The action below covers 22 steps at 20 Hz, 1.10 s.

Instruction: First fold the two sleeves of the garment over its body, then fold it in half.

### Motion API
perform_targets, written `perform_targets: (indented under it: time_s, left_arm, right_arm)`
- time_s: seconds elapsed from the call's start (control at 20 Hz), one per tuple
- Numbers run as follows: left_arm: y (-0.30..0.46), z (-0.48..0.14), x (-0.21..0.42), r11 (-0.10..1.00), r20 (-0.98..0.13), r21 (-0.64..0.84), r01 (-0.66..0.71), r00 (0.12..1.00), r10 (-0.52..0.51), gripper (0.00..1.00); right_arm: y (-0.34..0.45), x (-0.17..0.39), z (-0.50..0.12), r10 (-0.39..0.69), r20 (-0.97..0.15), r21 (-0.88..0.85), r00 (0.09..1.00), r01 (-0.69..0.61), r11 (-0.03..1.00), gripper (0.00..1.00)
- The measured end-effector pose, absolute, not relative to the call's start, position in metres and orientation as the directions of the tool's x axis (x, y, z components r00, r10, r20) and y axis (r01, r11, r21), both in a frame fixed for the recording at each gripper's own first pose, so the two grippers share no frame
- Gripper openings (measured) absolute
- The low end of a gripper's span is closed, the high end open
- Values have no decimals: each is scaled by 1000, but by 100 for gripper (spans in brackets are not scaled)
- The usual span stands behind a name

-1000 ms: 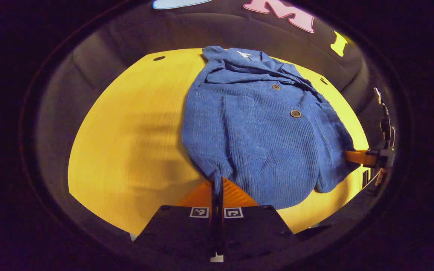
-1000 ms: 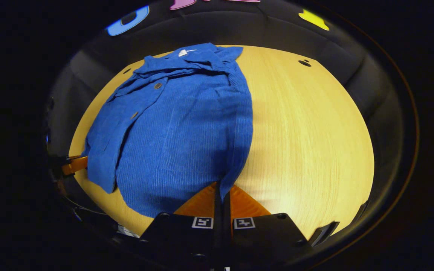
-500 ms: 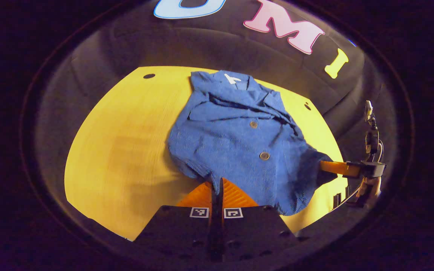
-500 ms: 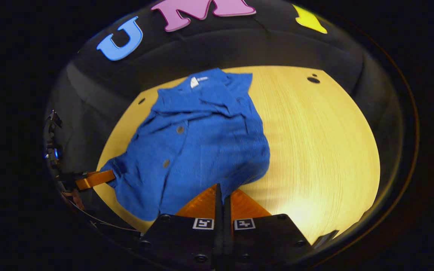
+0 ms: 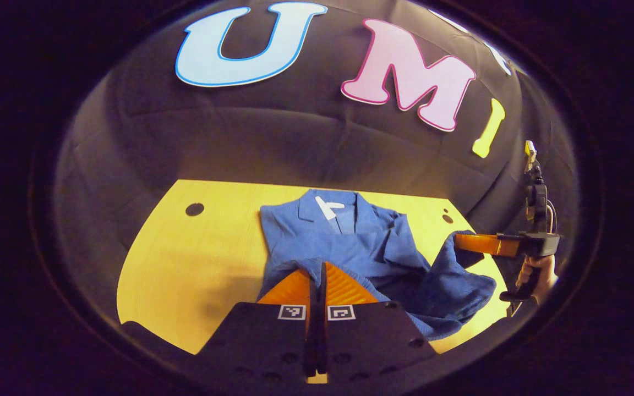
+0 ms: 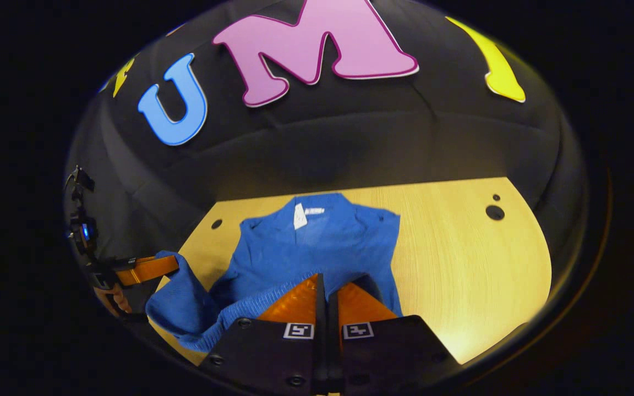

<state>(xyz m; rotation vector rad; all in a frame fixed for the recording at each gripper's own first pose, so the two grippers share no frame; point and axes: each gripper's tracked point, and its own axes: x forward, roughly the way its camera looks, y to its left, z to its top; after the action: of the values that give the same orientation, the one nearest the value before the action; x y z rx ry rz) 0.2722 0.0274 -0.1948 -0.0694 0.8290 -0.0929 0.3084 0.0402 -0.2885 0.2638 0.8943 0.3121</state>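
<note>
A blue ribbed cardigan (image 5: 350, 242) lies on the yellow wooden table (image 5: 196, 258), its collar and white neck tag at the far end. My left gripper (image 5: 317, 269) is shut on the hem's left corner and holds it raised above the body. In the right gripper view the same cardigan (image 6: 317, 247) shows, and my right gripper (image 6: 325, 280) is shut on the hem's other corner. The hem sags between the two grippers. The right gripper (image 5: 468, 243) also appears at the right of the left gripper view, held by a hand (image 5: 537, 272).
The table (image 6: 460, 258) has small round holes (image 6: 495, 212) near its far corners. Black cloth walls close in behind and beside it. Bare wood lies left of the cardigan in the left gripper view and right of it in the right gripper view.
Both grippers have lifted the hem off the table and carried it toward the collar. The lower half of the cardigan now hangs over the upper half.
</note>
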Motion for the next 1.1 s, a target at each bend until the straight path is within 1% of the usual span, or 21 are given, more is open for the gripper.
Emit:
perform_targets:
  time_s: [0.15,0.2,0.3,0.35,0.4,0.45,0.5,0.55,0.6,0.65,0.7,0.75,0.85,0.9,1.0,1.1]
  left_arm:
    - [50,-210,349,998,-698,-66,19,714,-59,0]
    - [60,-217,372,998,-692,-60,1,720,-43,0]
    - [80,-234,420,997,-679,-60,-57,734,1,0]
    - [90,-242,436,996,-667,-49,-80,745,27,0]
    - [98,-250,457,995,-629,-31,-95,775,55,0]
    - [97,-264,469,997,-625,-15,-82,778,55,0]
    - [96,-274,471,998,-645,10,-58,763,51,3]
    - [91,-281,462,999,-695,30,-33,718,44,11]
    - [86,-289,457,998,-715,52,-20,698,51,35]
    - [83,-289,455,998,-708,59,-24,704,58,58]
    - [77,-282,451,998,-686,55,-29,725,59,82]
    - [70,-271,448,998,-659,43,-38,750,56,86]
    - [61,-251,435,998,-613,43,-46,788,62,86]
    - [61,-240,425,997,-592,57,-52,802,76,86]
    - [49,-209,400,996,-544,77,-48,835,82,86]
    - [35,-171,370,995,-468,95,-9,882,53,86]
  right_arm:
    - [38,378,-292,347,-674,318,652,-168,933,4]
    - [37,403,-294,331,-648,307,686,-163,938,5]
    - [23,442,-312,277,-640,270,717,-127,954,4]
    - [18,455,-328,256,-656,263,710,-103,959,4]
    - [13,467,-344,231,-672,253,703,-75,965,4]
    - [6,476,-361,204,-682,236,702,-52,970,5]
    - [2,479,-377,176,-694,218,698,-30,976,6]
    - [2,482,-391,168,-708,213,686,-19,977,10]
    - [5,478,-395,168,-714,209,680,-22,978,17]
    - [6,474,-397,168,-718,196,675,-36,980,17]
    - [7,470,-399,169,-720,172,673,-62,983,24]
    - [3,465,-393,148,-712,119,687,-90,989,32]
    - [-4,462,-375,112,-664,26,739,-127,992,76]
    - [-1,459,-363,120,-641,19,758,-141,990,98]
    - [4,440,-328,131,-598,25,791,-145,989,97]
    - [4,425,-290,124,-525,21,842,-133,991,99]
